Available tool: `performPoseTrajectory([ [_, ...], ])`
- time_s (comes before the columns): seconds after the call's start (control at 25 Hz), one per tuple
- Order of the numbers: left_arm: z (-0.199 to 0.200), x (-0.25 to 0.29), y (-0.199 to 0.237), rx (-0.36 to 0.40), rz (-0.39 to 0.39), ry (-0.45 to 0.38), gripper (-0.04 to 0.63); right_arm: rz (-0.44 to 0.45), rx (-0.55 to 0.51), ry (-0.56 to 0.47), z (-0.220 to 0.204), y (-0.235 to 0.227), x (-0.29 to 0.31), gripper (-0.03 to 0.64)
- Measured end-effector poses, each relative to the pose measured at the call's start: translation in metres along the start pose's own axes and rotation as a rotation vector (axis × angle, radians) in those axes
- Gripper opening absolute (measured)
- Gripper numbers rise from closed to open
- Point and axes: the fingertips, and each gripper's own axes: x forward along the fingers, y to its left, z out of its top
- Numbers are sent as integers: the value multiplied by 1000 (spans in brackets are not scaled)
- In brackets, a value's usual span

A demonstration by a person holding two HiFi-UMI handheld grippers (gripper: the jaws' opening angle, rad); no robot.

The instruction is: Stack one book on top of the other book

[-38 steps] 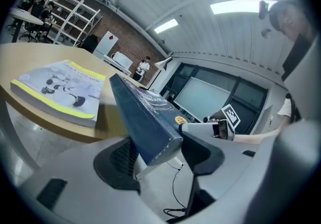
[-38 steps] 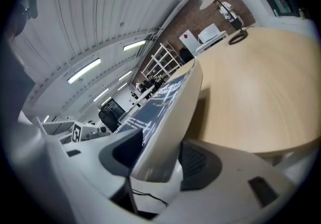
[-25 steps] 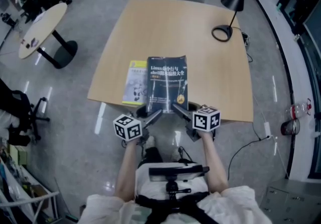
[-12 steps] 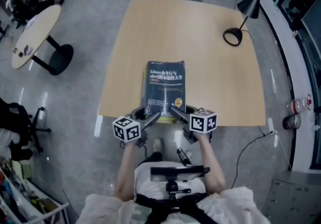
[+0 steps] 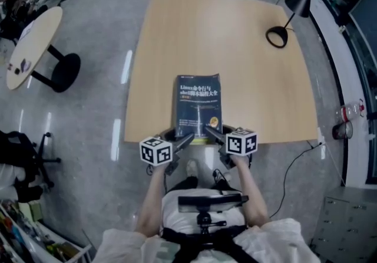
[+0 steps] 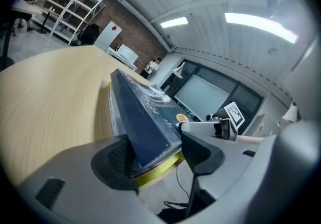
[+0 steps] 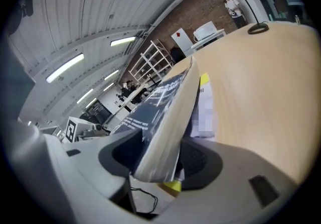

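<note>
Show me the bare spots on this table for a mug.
Free: the table from the dark book to the far edge, and the strips either side of the book. Crowded: the near edge, where the left gripper and right gripper clamp the book, and the far-right corner with the lamp.

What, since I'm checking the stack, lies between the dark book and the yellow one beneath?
Only the left gripper and right gripper, each with one jaw under the dark book's near edge. Otherwise nothing visible.

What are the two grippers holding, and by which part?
The dark blue book, by its near edge: left gripper at its left corner, right gripper at its right.
</note>
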Motion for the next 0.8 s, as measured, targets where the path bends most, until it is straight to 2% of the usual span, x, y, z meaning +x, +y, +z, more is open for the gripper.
performPoseTrajectory([
  [0.12, -6, 2, 3, -42, 18, 43, 267, -33, 19, 13, -5, -4, 2, 229],
  [0.44, -7, 3, 3, -18, 49, 45, 268, -86, 31, 40, -8, -8, 1, 233],
  [0.52, -7, 6, 2, 7, 80, 57, 272, -177, -48, 44, -5, -15, -5, 245],
  [0.6, -7, 9, 2, 42, 122, 63, 296, -315, -241, 58, 3, -23, -14, 282],
  [0.68, -5, 7, 6, 61, 164, 45, 308, -393, -382, 65, 15, -25, -16, 278],
  [0.76, -2, -1, 11, 119, 237, 23, 342, -382, -369, 62, 20, -26, -15, 273],
  [0.8, 2, -4, 12, 184, 282, 13, 356, -360, -329, 50, 22, -27, -17, 273],
])
